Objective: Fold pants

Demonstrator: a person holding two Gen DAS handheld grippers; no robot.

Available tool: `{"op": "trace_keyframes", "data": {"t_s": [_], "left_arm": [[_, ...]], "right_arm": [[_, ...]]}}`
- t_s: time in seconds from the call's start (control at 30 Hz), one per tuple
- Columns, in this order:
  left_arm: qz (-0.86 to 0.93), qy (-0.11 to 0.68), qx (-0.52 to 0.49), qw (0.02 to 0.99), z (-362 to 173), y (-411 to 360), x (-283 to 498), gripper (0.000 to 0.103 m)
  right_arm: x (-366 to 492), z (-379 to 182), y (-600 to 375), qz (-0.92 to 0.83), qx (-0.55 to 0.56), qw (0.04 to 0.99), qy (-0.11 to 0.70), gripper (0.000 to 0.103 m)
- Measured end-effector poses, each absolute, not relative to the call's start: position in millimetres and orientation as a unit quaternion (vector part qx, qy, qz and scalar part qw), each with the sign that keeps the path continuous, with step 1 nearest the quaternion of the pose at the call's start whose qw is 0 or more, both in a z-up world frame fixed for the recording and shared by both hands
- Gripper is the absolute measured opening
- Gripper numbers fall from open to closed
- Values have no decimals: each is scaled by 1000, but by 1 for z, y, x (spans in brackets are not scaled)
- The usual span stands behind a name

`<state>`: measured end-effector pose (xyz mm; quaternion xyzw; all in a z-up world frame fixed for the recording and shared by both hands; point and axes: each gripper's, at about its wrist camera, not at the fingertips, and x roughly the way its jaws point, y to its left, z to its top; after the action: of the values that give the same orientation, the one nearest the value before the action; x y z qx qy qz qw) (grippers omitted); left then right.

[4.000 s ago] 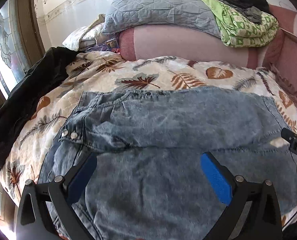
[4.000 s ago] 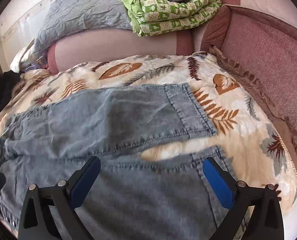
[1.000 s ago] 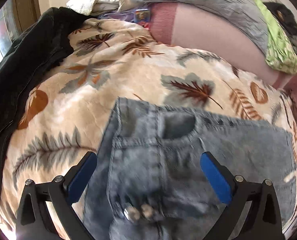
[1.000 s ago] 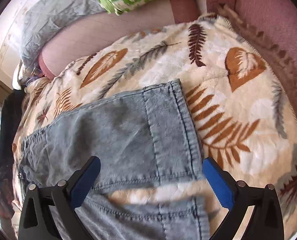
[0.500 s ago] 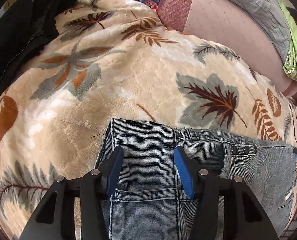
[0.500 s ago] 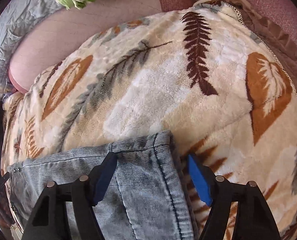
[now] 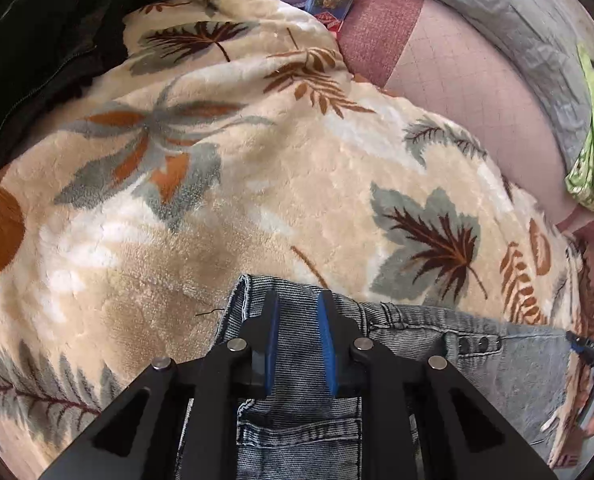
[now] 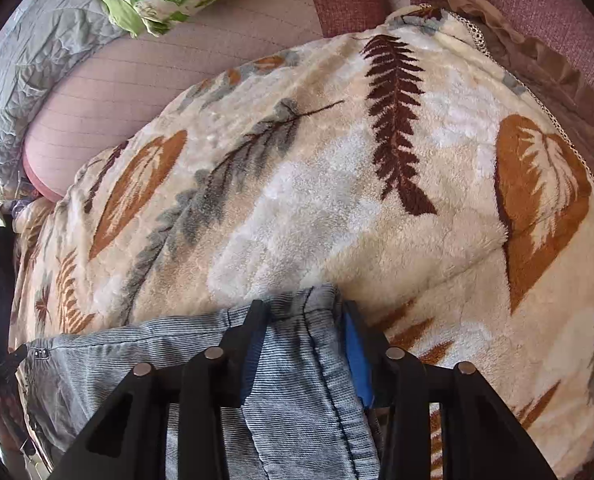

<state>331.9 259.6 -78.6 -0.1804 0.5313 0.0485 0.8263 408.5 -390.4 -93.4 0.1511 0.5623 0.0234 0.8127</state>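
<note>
**Both far corners pinched, fold runs toward the cameras**

While the pants [image 7: 477, 364] lie flat on the leaf-print blanket [image 7: 225, 208], low in both frames, each claw grips a far corner. The left gripper [image 7: 295, 300] is nearly closed on the waistband corner; the right gripper [image 8: 303, 312] is clamped over the leg hem [image 8: 321, 300]. The garment's long axis runs sideways between them, so I judge the fold needs both corners drawn back together.

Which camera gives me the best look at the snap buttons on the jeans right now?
The left wrist view. The snap buttons sit in clear view on the jeans, right of the left gripper. In the right wrist view they are only a tiny dark patch at the far left edge, too small to make out.
</note>
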Motion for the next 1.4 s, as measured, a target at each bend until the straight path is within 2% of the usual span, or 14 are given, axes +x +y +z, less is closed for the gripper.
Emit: {"op": "trace_keyframes", "data": {"t_s": [0.17,0.23,0.27,0.3,0.37,0.4,0.47,0.53,0.6,0.67,0.7,0.8,1.07,1.4], "left_arm": [[55,514,-193,834,-68,263,327,27],[71,490,-181,850,-53,268,318,64],[85,475,-179,857,-49,272,314,75],[96,467,-179,861,-48,275,313,82],[101,485,-174,851,-57,280,318,82],[99,497,-180,843,-64,281,321,82],[90,508,-177,838,-74,276,327,65],[89,518,-142,839,-78,262,331,35],[110,521,-99,841,-79,251,334,26],[122,520,-81,842,-79,249,337,12],[122,518,-78,843,-77,249,337,5],[120,509,-55,851,-65,244,336,4],[98,436,-65,892,3,239,290,4],[18,339,-107,934,81,245,90,4]], "right_arm": [[411,-92,-391,29,166,809,563,49],[410,-90,-390,35,166,807,566,61],[409,-89,-389,39,165,807,566,65],[408,-88,-387,42,162,809,563,69],[407,-89,-385,40,160,811,561,69],[408,-90,-385,40,167,811,560,69],[409,-94,-382,36,163,808,565,70],[410,-94,-377,36,147,811,565,71],[411,-94,-373,33,132,812,567,68],[411,-93,-373,32,130,813,566,54],[411,-91,-375,34,134,814,564,33],[409,-84,-371,40,126,820,556,23],[371,-24,-378,51,133,860,489,21],[195,64,-413,104,148,908,377,21]]}}
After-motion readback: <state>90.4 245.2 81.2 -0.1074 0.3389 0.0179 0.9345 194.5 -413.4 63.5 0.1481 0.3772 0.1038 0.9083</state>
